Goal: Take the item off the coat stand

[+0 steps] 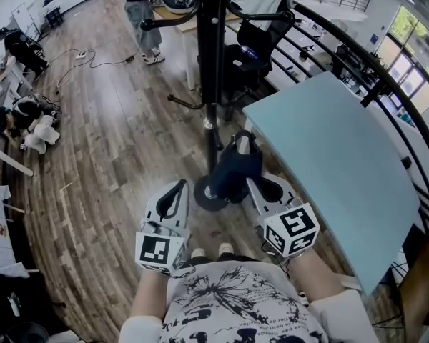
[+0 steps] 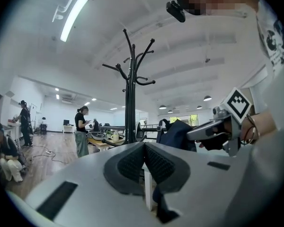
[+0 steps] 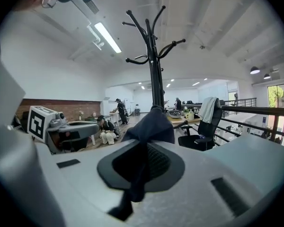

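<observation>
The dark navy fabric item (image 1: pixel 236 168) hangs from my right gripper (image 1: pixel 252 182), clear of the black coat stand (image 1: pixel 213 63) and low beside its pole, above the round base (image 1: pixel 206 197). In the right gripper view the jaws are shut on a fold of the navy item (image 3: pixel 149 124), with the coat stand (image 3: pixel 154 56) behind it and its hooks bare. My left gripper (image 1: pixel 177 191) is level with it to the left, shut with nothing held. The left gripper view shows its pads (image 2: pixel 132 162) together, and the navy item (image 2: pixel 176 134) hanging from the right gripper (image 2: pixel 217 126).
A light-blue table (image 1: pixel 336 156) stands right of the stand, with a black railing (image 1: pixel 372 56) behind it. A black office chair (image 1: pixel 254 48) with a pale garment is beyond the pole. One person stands at a far desk (image 1: pixel 139 13); another crouches at left (image 1: pixel 25 116). Cables lie on the wood floor (image 1: pixel 93 59).
</observation>
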Demonstrator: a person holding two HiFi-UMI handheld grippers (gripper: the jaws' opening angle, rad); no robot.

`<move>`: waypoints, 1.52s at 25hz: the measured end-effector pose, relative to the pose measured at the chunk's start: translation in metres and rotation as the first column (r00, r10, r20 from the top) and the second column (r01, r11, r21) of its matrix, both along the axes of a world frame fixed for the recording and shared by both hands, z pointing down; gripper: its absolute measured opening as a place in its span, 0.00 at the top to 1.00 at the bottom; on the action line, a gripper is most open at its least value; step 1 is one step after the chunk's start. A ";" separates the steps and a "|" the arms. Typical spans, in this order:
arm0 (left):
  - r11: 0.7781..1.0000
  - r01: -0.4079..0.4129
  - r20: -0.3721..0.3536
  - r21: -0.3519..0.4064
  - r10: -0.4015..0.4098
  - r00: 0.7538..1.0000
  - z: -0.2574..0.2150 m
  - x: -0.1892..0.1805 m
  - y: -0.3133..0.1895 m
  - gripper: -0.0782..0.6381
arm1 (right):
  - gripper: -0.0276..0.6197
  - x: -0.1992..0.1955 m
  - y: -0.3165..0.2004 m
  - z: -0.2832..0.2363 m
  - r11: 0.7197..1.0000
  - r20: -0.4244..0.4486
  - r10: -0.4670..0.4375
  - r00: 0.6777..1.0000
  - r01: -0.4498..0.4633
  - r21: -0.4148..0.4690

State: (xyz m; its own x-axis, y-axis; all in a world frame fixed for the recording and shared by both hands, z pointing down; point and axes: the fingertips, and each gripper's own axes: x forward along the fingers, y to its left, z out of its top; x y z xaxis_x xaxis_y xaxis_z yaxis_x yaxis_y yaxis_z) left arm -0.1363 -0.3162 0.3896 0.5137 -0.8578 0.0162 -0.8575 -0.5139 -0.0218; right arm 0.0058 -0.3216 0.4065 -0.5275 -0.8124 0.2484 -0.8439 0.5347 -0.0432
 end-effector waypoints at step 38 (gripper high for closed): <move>0.993 0.102 0.041 0.052 -0.104 0.994 -0.008 0.013 -0.006 0.88 | 0.96 0.071 -0.011 0.012 0.992 -0.080 0.074 0.994 -0.065 0.111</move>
